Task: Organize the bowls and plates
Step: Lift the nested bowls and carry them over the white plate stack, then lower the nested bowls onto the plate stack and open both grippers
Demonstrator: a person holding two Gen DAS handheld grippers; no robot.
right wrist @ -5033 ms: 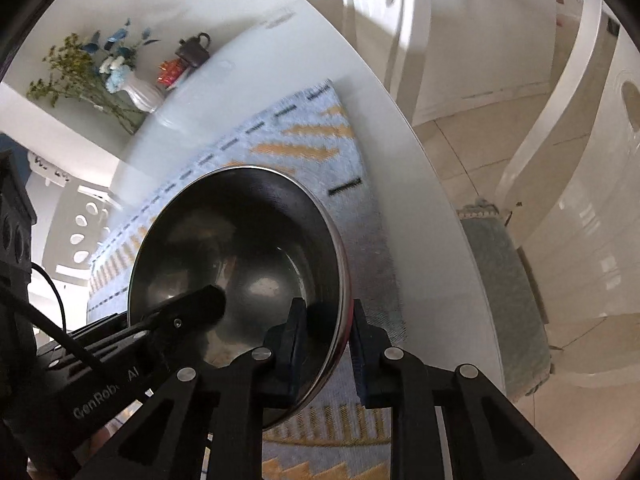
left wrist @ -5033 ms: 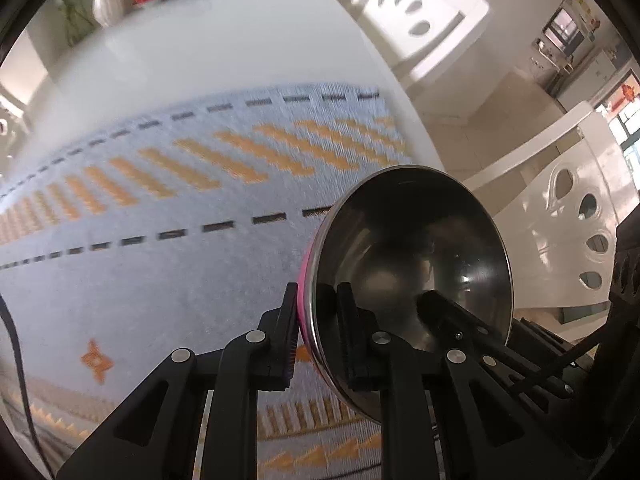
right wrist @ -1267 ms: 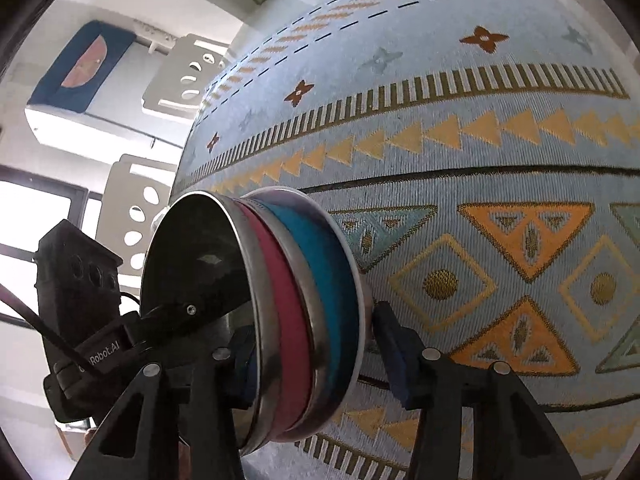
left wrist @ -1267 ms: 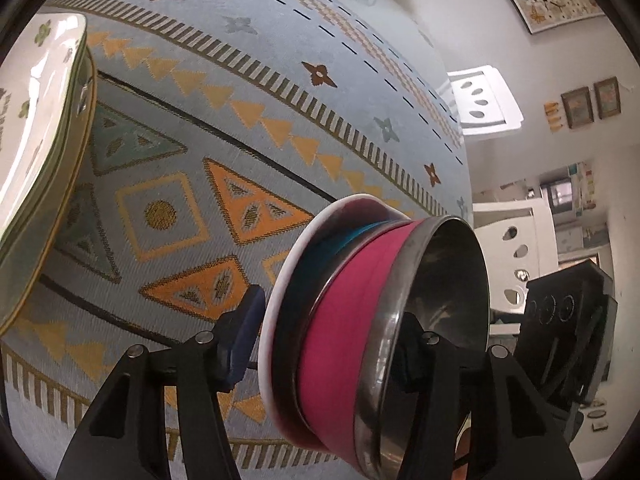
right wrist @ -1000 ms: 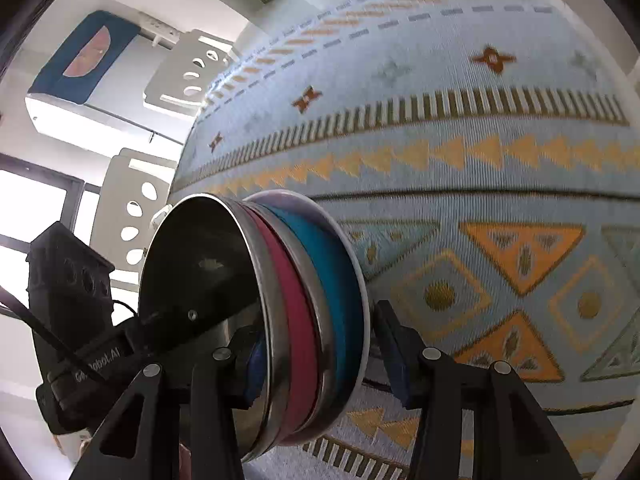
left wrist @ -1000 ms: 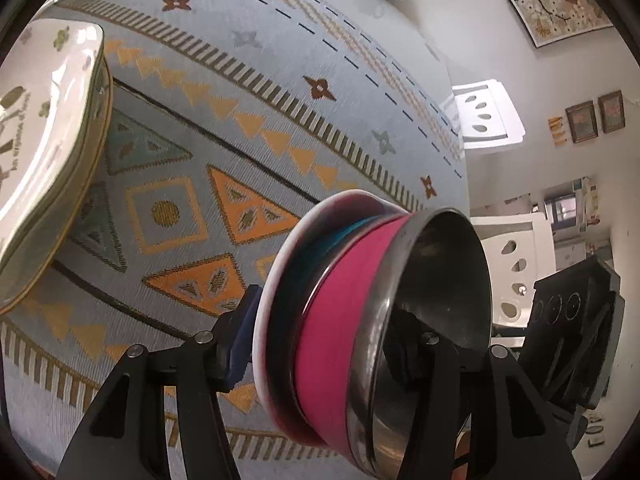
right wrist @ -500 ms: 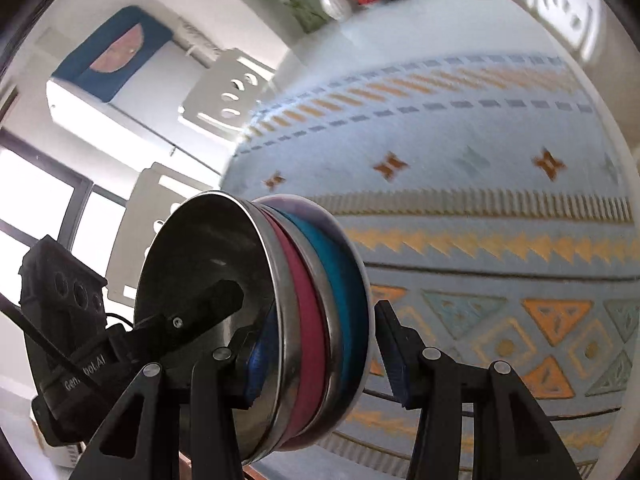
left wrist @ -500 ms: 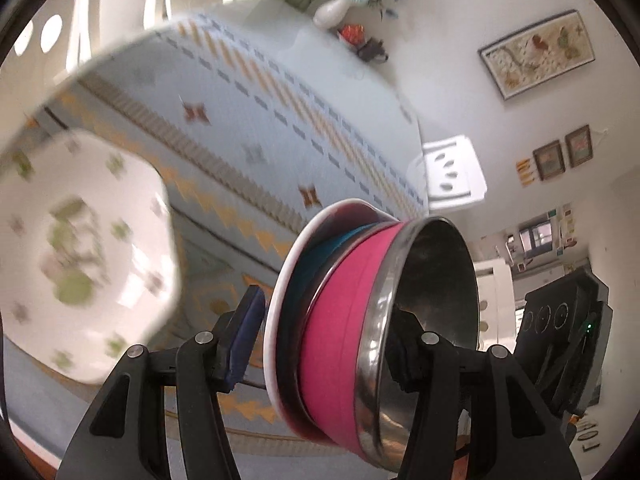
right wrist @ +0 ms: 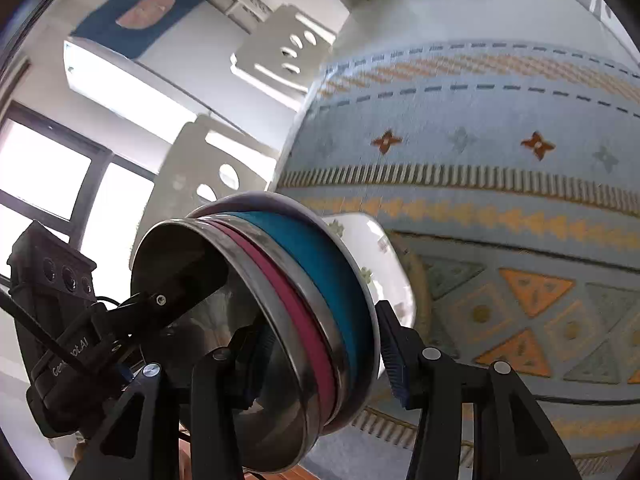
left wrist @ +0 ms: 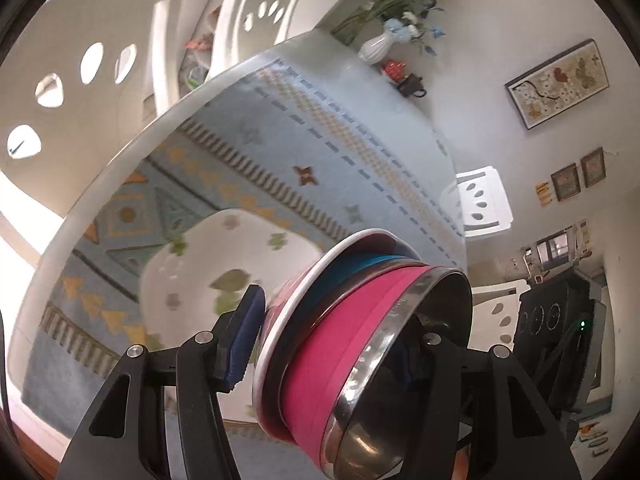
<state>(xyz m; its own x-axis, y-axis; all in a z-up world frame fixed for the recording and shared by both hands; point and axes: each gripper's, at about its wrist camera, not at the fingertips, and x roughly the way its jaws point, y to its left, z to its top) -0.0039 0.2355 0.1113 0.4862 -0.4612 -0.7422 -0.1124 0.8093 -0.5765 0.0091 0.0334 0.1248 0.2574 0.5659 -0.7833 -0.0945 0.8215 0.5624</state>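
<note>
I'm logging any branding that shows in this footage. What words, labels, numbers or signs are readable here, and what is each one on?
"Ge...ot.AI": white lettering on the black body of the left hand-held gripper, seen from the right wrist view; the middle letters are hidden.
Framed pictures on the wall: no readable text.
Small wall notes: too small to read.
Flowered plate: blurred, nothing legible.

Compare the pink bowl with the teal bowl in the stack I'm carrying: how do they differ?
The pink bowl sits nested inside the teal bowl, so the pink bowl is on top and its steel interior is open, while the teal bowl's is covered. Teal bowl rests in a white dish. Both have steel rims.
</note>
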